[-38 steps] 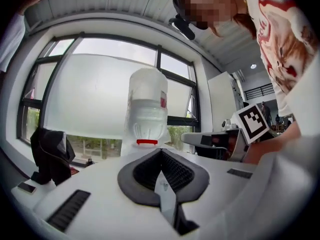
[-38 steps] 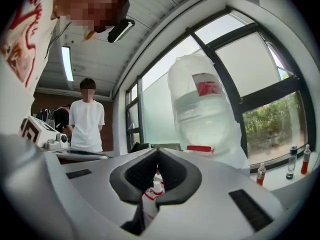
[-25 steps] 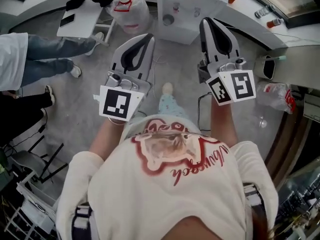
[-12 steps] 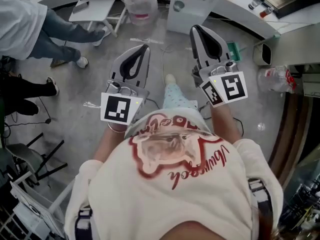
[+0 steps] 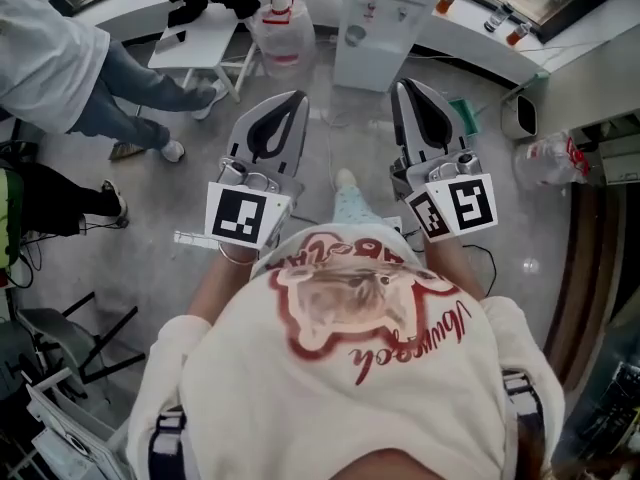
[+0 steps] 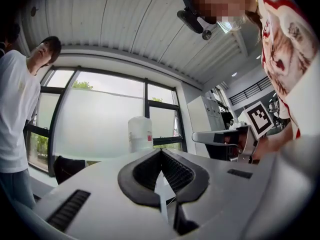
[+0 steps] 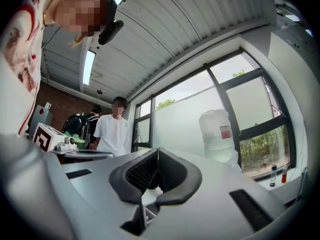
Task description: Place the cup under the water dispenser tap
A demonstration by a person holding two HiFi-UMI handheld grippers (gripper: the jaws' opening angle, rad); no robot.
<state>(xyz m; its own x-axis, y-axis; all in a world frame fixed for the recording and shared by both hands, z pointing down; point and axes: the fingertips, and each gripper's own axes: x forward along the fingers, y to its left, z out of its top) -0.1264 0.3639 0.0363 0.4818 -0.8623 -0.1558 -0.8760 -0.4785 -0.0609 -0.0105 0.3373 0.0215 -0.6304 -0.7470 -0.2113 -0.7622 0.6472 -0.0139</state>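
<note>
Grey floor (image 5: 150,208), white water dispenser (image 5: 375,28) ahead

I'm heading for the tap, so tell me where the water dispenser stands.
Head view, top centre: the water dispenser stands against the curved counter, just right of the big water bottle.

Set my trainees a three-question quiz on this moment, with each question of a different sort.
1. True or false: the left hand-held gripper holds a cup.
2. In the head view, on which side of the white water dispenser cabinet does the clear plastic water bottle with a red label stand? A) left B) right C) on top
3. Fill in: the jaws of the right hand-held gripper are ___.
Key: 1 false; 2 A; 3 shut.
</note>
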